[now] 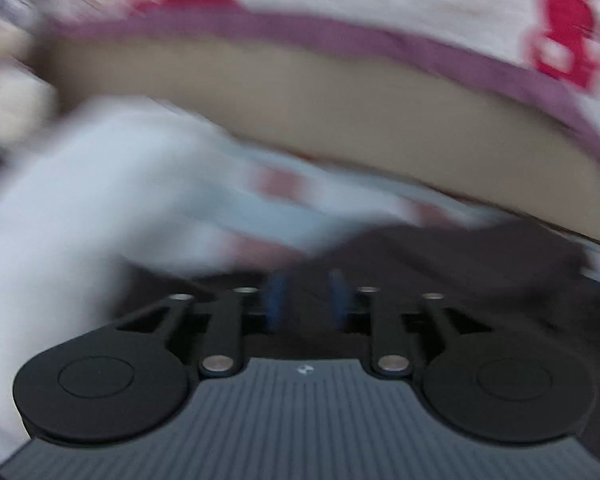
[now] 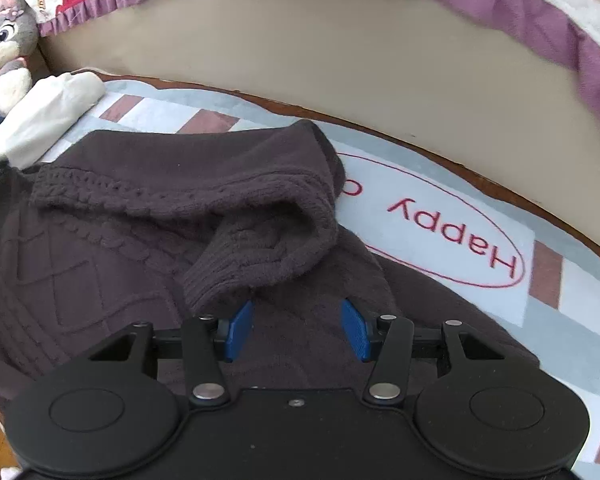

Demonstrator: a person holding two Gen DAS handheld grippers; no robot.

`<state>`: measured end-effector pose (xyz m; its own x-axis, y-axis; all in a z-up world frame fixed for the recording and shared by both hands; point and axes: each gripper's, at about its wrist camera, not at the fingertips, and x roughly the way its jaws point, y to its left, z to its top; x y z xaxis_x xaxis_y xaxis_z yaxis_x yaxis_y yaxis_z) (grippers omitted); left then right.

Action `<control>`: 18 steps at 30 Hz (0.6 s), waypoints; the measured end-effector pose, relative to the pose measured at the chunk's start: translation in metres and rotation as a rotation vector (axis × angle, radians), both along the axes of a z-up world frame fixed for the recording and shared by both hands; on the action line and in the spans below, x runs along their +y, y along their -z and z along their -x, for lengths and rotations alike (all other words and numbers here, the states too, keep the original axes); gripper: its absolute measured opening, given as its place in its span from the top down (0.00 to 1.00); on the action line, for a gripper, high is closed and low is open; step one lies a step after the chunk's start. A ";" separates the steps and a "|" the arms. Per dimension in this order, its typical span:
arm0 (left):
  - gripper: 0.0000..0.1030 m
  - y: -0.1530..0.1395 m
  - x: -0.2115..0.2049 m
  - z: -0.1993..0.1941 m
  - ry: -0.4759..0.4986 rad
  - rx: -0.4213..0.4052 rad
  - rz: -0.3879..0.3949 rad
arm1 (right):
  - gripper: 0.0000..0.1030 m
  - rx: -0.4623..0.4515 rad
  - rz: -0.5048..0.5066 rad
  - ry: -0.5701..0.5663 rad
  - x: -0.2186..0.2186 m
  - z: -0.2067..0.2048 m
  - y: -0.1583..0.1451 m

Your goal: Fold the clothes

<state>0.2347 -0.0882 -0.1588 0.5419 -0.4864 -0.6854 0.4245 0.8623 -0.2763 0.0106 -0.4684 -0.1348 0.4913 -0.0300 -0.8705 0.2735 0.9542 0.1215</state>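
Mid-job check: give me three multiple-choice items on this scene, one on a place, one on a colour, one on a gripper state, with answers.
1. Where does the sweater lie?
A. on the mat
B. on a chair
C. in a basket

2. What colour are the right gripper's pads?
A. red
B. blue
C. green

3. How is the right gripper?
A. shut on the sleeve
B. shut on nothing
C. open

Answers: A, the mat with red lettering shows around it; B, both pads are blue; C, the pads stand apart with only sweater beyond them.

A pale blue mat with brown blocks and a red oval reading "Happy" covers the floor; behind it runs a beige bed base — above, a purple-frilled quilt; a plush rabbit sits far left.
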 end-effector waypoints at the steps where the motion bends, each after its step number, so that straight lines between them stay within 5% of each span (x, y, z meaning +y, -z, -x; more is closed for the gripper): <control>1: 0.62 0.009 -0.005 -0.001 0.023 0.065 0.048 | 0.46 -0.018 -0.033 0.012 -0.001 -0.002 0.002; 5: 0.62 0.043 -0.025 -0.005 0.097 0.306 0.219 | 0.45 -0.097 -0.213 0.119 -0.004 -0.011 0.016; 7: 0.54 0.057 -0.034 -0.017 0.019 0.318 0.210 | 0.42 -0.086 -0.233 0.189 -0.001 -0.018 0.028; 10: 0.54 0.067 -0.034 -0.034 -0.127 0.331 0.308 | 0.46 -0.092 -0.167 0.219 0.002 -0.022 0.036; 11: 0.57 0.066 -0.036 -0.039 -0.146 0.323 0.311 | 0.74 -0.116 -0.133 0.192 0.002 -0.022 0.032; 12: 0.90 0.061 -0.038 -0.043 -0.153 0.290 0.281 | 0.90 -0.141 -0.099 0.165 0.003 -0.022 0.028; 15: 0.92 0.043 -0.044 -0.056 -0.176 0.191 0.205 | 0.90 -0.196 0.019 0.094 -0.005 -0.025 -0.003; 18: 0.92 0.017 -0.040 -0.072 -0.219 0.105 0.210 | 0.91 -0.192 0.129 0.072 -0.018 -0.032 -0.033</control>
<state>0.3062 -0.1277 -0.1760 0.5813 -0.5030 -0.6397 0.1949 0.8493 -0.4907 0.0425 -0.4865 -0.1022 0.6400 -0.1756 -0.7480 0.3247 0.9441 0.0562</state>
